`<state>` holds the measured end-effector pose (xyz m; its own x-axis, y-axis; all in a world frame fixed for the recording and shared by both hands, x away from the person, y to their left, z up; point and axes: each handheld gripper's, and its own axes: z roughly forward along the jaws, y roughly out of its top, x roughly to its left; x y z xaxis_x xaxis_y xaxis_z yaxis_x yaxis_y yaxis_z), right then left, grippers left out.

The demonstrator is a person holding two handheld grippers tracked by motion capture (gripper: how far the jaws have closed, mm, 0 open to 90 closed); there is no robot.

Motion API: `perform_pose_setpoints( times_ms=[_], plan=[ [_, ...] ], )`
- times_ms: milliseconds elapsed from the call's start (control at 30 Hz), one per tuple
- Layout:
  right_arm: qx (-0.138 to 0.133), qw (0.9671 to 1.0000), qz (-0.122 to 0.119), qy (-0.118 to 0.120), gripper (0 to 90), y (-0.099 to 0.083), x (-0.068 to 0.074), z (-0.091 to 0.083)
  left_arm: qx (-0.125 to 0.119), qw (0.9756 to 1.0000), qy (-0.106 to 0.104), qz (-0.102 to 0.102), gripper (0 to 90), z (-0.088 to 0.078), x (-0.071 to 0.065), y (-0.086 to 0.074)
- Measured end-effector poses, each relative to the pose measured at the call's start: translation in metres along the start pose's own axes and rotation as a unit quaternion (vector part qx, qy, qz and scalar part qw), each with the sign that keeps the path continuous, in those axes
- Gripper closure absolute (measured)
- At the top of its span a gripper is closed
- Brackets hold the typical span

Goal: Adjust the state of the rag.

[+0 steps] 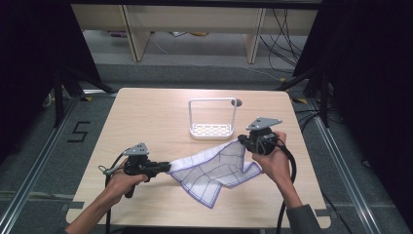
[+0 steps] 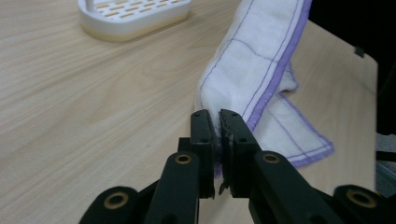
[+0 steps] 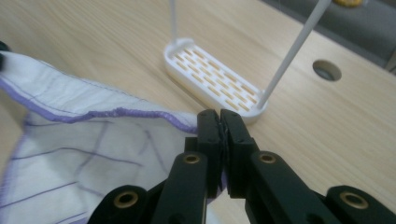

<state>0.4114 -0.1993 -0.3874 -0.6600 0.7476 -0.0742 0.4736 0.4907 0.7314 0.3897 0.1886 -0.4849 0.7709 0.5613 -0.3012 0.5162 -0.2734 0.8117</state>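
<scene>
A white cloth (image 1: pixel 214 168) with purple stitched lines and a purple hem hangs stretched between my two grippers over the wooden table (image 1: pixel 146 117). My left gripper (image 1: pixel 168 167) is shut on one corner of the cloth (image 2: pixel 252 70), its jaws pinching the fabric in the left gripper view. My right gripper (image 1: pixel 242 141), held higher near the rack, is shut on the opposite edge of the cloth (image 3: pixel 93 140); the hem runs into its closed jaws. The cloth's lower corner droops to the tabletop.
A white slotted rack (image 1: pixel 212 129) with a tall wire handle stands just behind the cloth, close to my right gripper; its base (image 3: pixel 212 79) shows in the right gripper view. A round hole (image 3: pixel 327 70) is in the table beyond it.
</scene>
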Motion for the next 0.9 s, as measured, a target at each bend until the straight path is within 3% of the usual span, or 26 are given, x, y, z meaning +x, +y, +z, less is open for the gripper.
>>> perform_pose_setpoints(
  times_ms=[100,300,333,400,467,500,567,633,700,733,800,833,867,900],
  plan=[
    [0.029,0.9995,0.004,-0.011,87.7,-0.004,-0.011,0.037,0.011,0.9997,0.01,-0.018,83.3,0.013,0.014,-0.001],
    [0.071,0.9971,0.016,-0.025,87.7,-0.015,-0.025,0.086,0.032,0.9981,0.036,-0.038,81.8,0.032,0.033,-0.003],
    [0.079,0.9964,0.016,-0.027,87.6,-0.016,-0.027,0.093,0.025,0.9979,0.044,-0.041,81.1,0.036,0.034,-0.003],
    [0.092,0.995,0.02,-0.033,87.6,-0.018,-0.029,0.103,0.029,0.9975,0.046,-0.044,77.7,0.039,0.037,-0.002],
    [0.093,0.9947,0.031,-0.033,86.1,-0.022,-0.032,0.114,0.022,0.9972,0.053,-0.048,68.2,0.038,0.036,0.0],
    [0.094,0.9943,0.036,-0.036,81.0,-0.023,-0.032,0.118,0.019,0.9967,0.061,-0.05,62.1,0.036,0.035,0.001],
    [0.094,0.9937,0.035,-0.049,68.7,-0.023,-0.035,0.12,0.01,0.9956,0.079,-0.048,53.8,0.03,0.033,0.004],
    [0.092,0.9933,0.031,-0.062,62.7,-0.023,-0.037,0.116,-0.003,0.994,0.092,-0.058,44.8,0.022,0.033,0.006],
    [0.08,0.9929,0.047,-0.075,56.1,-0.025,-0.041,0.104,-0.02,0.9929,0.094,-0.07,42.6,0.01,0.03,0.009],
    [0.071,0.9938,0.051,-0.069,54.9,-0.027,-0.043,0.097,-0.029,0.9927,0.095,-0.067,42.3,0.004,0.026,0.01],
    [0.056,0.9944,0.071,-0.055,53.0,-0.033,-0.046,0.079,-0.033,0.994,0.084,-0.063,41.8,-0.001,0.017,0.012],
    [0.048,0.9952,0.066,-0.054,51.9,-0.038,-0.048,0.071,-0.033,0.9946,0.08,-0.058,41.5,-0.002,0.012,0.012],
    [0.052,0.9943,0.077,-0.052,51.5,-0.04,-0.047,0.063,-0.034,0.9957,0.071,-0.05,41.3,-0.002,0.002,0.011],
    [0.051,0.9949,0.068,-0.053,51.5,-0.047,-0.046,0.052,-0.028,0.9972,0.057,-0.038,41.3,-0.001,-0.008,0.009]
  ],
)
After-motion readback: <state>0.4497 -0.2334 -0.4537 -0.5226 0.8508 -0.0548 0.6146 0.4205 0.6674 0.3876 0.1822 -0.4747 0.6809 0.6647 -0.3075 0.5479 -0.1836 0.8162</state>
